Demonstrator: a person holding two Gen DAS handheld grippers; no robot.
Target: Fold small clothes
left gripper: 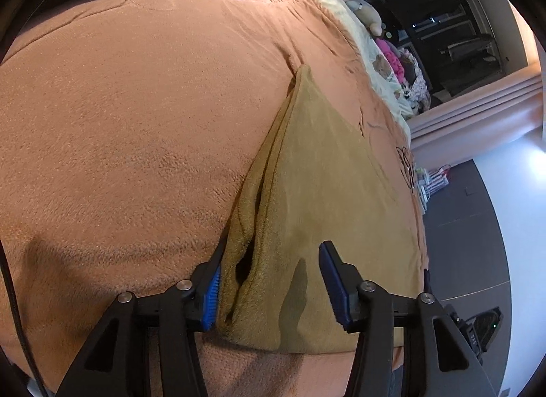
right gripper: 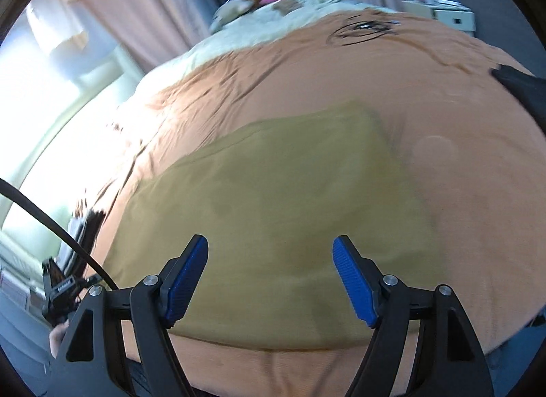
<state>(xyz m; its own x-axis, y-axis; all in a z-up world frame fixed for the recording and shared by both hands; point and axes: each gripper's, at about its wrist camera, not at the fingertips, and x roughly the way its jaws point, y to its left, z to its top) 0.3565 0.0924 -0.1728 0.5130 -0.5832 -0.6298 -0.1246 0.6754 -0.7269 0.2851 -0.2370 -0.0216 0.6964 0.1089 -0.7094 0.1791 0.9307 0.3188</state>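
A small tan fleece cloth (left gripper: 327,199) lies folded on the orange blanket (left gripper: 136,124) that covers the bed. In the left wrist view my left gripper (left gripper: 273,277) is open, its jaws on either side of the cloth's near folded edge, where the layers gape. In the right wrist view the same cloth (right gripper: 279,199) lies flat as a rough rectangle, and my right gripper (right gripper: 269,277) is open and empty just above its near edge. That view is blurred.
The blanket (right gripper: 443,97) has a black drawn motif (right gripper: 361,28) at the far side. Pillows and soft toys (left gripper: 392,56) lie at the bed's head. Curtains (right gripper: 136,15), a bright window, and white shelves (right gripper: 443,11) stand beyond. The bed edge and grey floor (left gripper: 477,226) are on the right.
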